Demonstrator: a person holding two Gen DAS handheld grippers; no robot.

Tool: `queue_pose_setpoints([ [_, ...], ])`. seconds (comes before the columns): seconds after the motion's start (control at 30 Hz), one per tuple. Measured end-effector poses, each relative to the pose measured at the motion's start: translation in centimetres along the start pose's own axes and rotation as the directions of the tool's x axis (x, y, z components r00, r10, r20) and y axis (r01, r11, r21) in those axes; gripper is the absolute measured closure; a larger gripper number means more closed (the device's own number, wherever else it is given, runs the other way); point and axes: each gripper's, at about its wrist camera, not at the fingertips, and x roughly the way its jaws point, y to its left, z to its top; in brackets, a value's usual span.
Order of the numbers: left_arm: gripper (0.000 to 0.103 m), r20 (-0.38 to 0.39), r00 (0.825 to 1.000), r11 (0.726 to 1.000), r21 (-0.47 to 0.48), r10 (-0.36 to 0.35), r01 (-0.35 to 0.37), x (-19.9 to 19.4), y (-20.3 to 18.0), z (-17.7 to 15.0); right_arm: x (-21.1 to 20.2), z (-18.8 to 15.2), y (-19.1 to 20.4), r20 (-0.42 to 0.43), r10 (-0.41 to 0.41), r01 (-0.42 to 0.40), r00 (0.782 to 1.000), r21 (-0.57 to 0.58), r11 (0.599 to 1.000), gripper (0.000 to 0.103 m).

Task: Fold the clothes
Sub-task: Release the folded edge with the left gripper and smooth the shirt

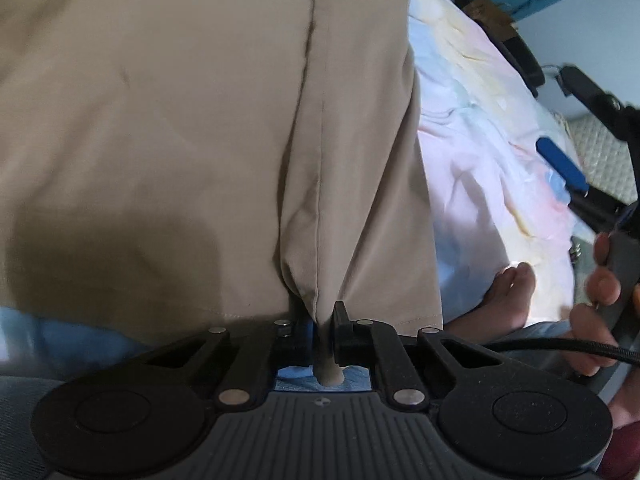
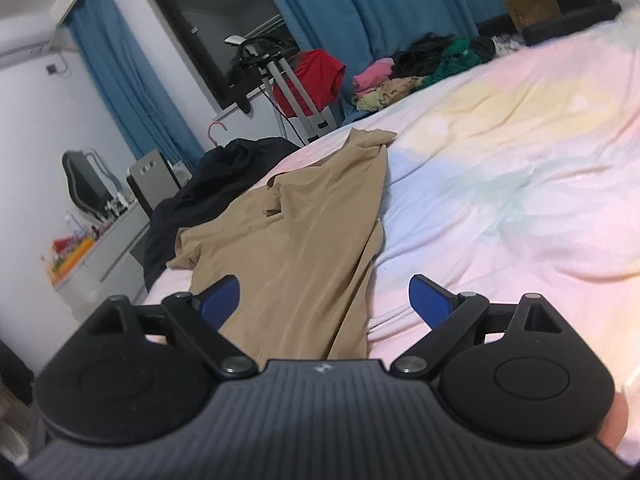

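Left wrist view: my left tool [image 1: 320,322] is clenched on a tan garment [image 1: 200,120]; it lies on the bed [image 2: 500,160], long axis running near to far. My right tool [image 2: 324,300] is released above its near end.

- The garment [image 1: 200,120] lies on the bed sheet [image 1: 480,160], a pinched fold of it between the left gripper's fingers [image 1: 320,320].
- In the right wrist view it stretches ahead between the right gripper's spread fingers [image 2: 325,300].
- A clothes pile [image 2: 420,68] sits far beyond.
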Motion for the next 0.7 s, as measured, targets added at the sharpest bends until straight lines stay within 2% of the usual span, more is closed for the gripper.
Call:
queue_pose_setpoints([
  [0.03,0.090,0.015,1.000,1.000,0.029,0.012,-0.012,-0.2,-0.4,-0.1,0.0,0.0,0.2,0.002,-0.002,0.002,1.000,-0.016,1.000,0.010],
  [0.07,0.082,0.034,0.999,0.998,0.056,0.021,-0.023,-0.6,-0.7,-0.3,0.0,0.0,0.4,0.003,-0.005,0.005,1.000,-0.032,0.999,0.010],
  [0.1,0.068,0.055,0.998,0.997,0.077,0.024,-0.028,-1.2,-1.0,-0.4,-0.1,0.0,0.6,0.008,-0.008,0.008,1.000,-0.045,0.999,0.010],
  [0.13,0.060,0.078,0.997,0.996,0.089,0.022,-0.029,-1.8,-1.1,-0.5,-0.3,0.0,0.7,0.018,-0.012,0.013,1.000,-0.052,0.999,0.010],
  [0.17,0.044,0.108,0.994,0.994,0.103,0.027,-0.038,-2.5,-1.4,-0.6,-0.6,0.1,0.9,0.033,-0.015,0.017,0.999,-0.058,0.998,0.010],
  [0.2,0.034,0.151,0.988,0.991,0.121,0.043,-0.061,-3.2,-2.0,-0.5,-1.0,0.3,1.0,0.054,-0.019,0.022,0.998,-0.065,0.998,0.010],
  [0.27,0.023,0.242,0.967,0.981,0.158,0.076,-0.117,-4.6,-3.2,-0.2,-1.8,0.5,1.2,0.094,-0.026,0.033,0.995,-0.079,0.996,0.010],
  [0.3,0.016,0.298,0.950,0.970,0.183,0.099,-0.159,-5.3,-3.8,0.0,-2.2,0.7,1.3,0.118,-0.029,0.039,0.993,-0.084,0.996,0.010],
  [0.4,0.007,0.460,0.875,0.932,0.232,0.148,-0.280,-7.7,-4.8,0.6,-3.6,1.5,1.3,0.203,-0.039,0.057,0.979,-0.086,0.995,0.010],
  [0.47,0.006,0.529,0.832,0.913,0.235,0.169,-0.335,-8.8,-5.3,1.6,-4.3,2.4,1.3,0.256,-0.049,0.074,0.965,-0.089,0.993,0.010],
  [0.53,0.006,0.573,0.802,0.915,0.213,0.168,-0.343,-10.2,-5.3,3.1,-4.6,3.3,1.7,0.289,-0.047,0.082,0.956,-0.109,0.991,0.010],
  [0.63,0.005,0.648,0.745,0.920,0.178,0.158,-0.350,-12.4,-6.1,5.9,-2.7,4.2,3.2,0.245,0.004,0.035,0.969,-0.157,0.987,0.010],
  [0.7,0.002,0.693,0.706,0.922,0.163,0.146,-0.351,-12.4,-7.3,8.1,-1.5,4.8,4.2,0.215,0.038,0.003,0.976,-0.188,0.982,0.010],
])
